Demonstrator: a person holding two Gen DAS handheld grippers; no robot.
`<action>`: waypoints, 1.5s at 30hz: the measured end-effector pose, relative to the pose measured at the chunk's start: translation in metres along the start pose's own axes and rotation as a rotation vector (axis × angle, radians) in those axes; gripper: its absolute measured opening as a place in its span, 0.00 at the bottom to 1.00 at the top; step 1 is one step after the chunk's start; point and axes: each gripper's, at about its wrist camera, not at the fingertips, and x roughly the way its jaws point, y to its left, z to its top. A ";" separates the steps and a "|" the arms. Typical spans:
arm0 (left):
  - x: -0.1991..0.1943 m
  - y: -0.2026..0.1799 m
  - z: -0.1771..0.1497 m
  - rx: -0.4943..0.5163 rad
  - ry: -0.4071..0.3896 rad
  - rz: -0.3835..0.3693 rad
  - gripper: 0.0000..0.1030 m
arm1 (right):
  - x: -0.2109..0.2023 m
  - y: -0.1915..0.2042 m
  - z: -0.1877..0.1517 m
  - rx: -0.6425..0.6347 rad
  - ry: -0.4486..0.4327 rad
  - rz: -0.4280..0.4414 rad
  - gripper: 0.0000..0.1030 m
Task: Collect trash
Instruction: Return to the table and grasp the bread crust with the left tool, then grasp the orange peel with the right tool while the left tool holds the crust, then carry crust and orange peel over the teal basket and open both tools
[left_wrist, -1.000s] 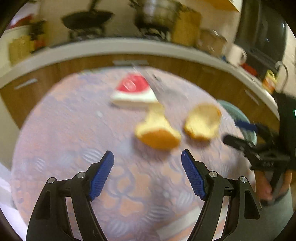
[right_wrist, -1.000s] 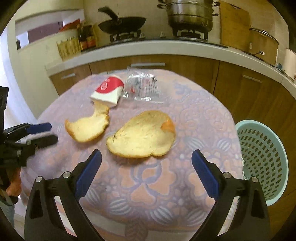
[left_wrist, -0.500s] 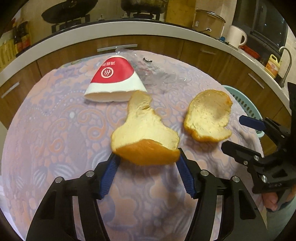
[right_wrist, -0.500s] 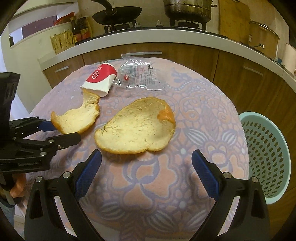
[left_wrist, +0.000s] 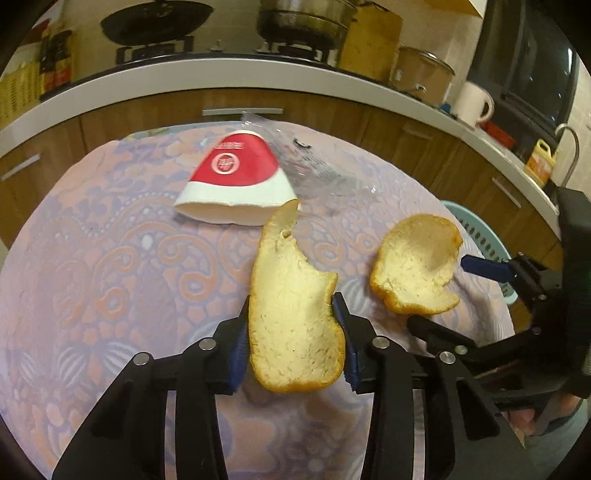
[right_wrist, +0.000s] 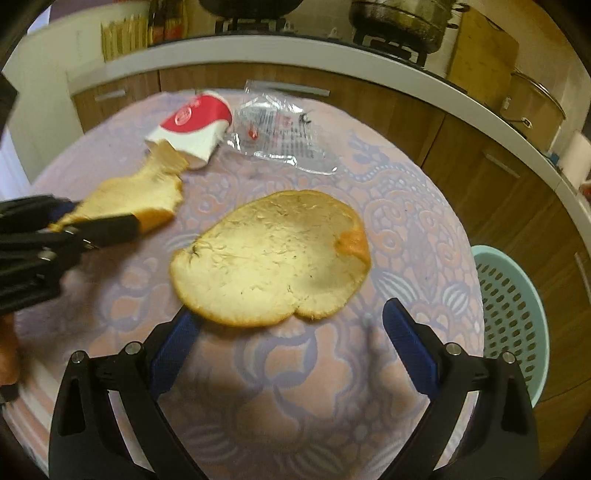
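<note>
Two claws: the left gripper (left_wrist: 293, 347) pinches the long peel (left_wrist: 291, 314), which could slip; the right gripper (right_wrist: 288, 343) is wide apart.

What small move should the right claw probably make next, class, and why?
Probably ease forward and shut on the wide peel: the right claw stands open at its near edge, while the left claw already grips the narrow peel.

A: Right gripper (right_wrist: 290, 339)?
B: Jaws wide apart, near edge of the big peel (right_wrist: 271, 258) between them.
A: Left of that peel?
B: Left gripper (right_wrist: 99, 227) clamps the small peel (right_wrist: 147, 195).
A: Beyond?
B: Paper cup (right_wrist: 194, 123), clear wrapper (right_wrist: 279, 133). Basket (right_wrist: 517, 314) to its right.
</note>
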 end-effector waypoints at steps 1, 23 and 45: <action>-0.002 0.003 -0.002 -0.011 -0.007 -0.007 0.36 | 0.002 0.002 0.003 -0.005 -0.003 -0.003 0.91; -0.023 0.010 -0.008 -0.059 -0.111 -0.022 0.35 | -0.031 -0.005 0.007 0.059 -0.207 0.076 0.27; -0.033 -0.093 0.043 0.153 -0.159 -0.113 0.35 | -0.088 -0.105 -0.012 0.228 -0.321 -0.050 0.26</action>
